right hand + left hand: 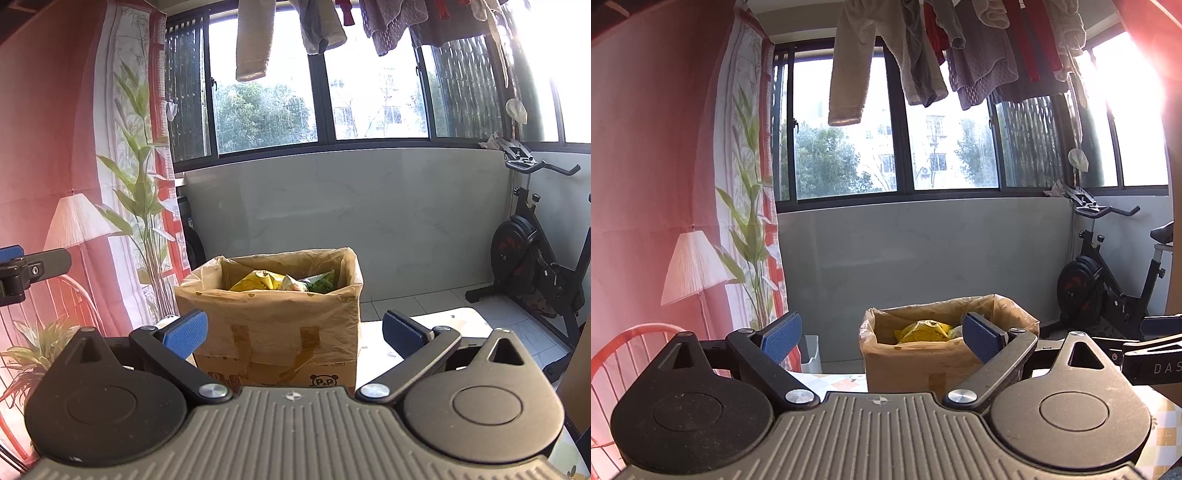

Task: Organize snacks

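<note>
Both sets of jaws stand wide apart and hold nothing: your left gripper (882,338) and your right gripper (293,332) are raised side by side above the table (443,319), each aimed toward the balcony window (376,85). Between the blue pads of each tool you see the cardboard box (273,306), lined with a thin plastic bag whose rim folds over the box's top edge. It stands upright on the patterned tablecloth, just ahead of both grippers and touched by neither. Inside it lies a yellow snack bag (258,282), crumpled, with a green-and-white packet (317,282) beside it on the right; from your left wrist view only the yellow bag's top shows clearly above the rim. A tip of your left gripper's finger pokes into the right wrist view at its left edge, and part of your right gripper shows at the right edge of the left wrist view.

Behind the box, laundry (923,51) hangs on a line across the window. An exercise bike (535,251) stands on the tiled floor at right. At left, a white pleated lamp (692,266) and a tall leafy plant (140,192) stand against a red curtain, with a red wire chair (624,354) near the table's corner.
</note>
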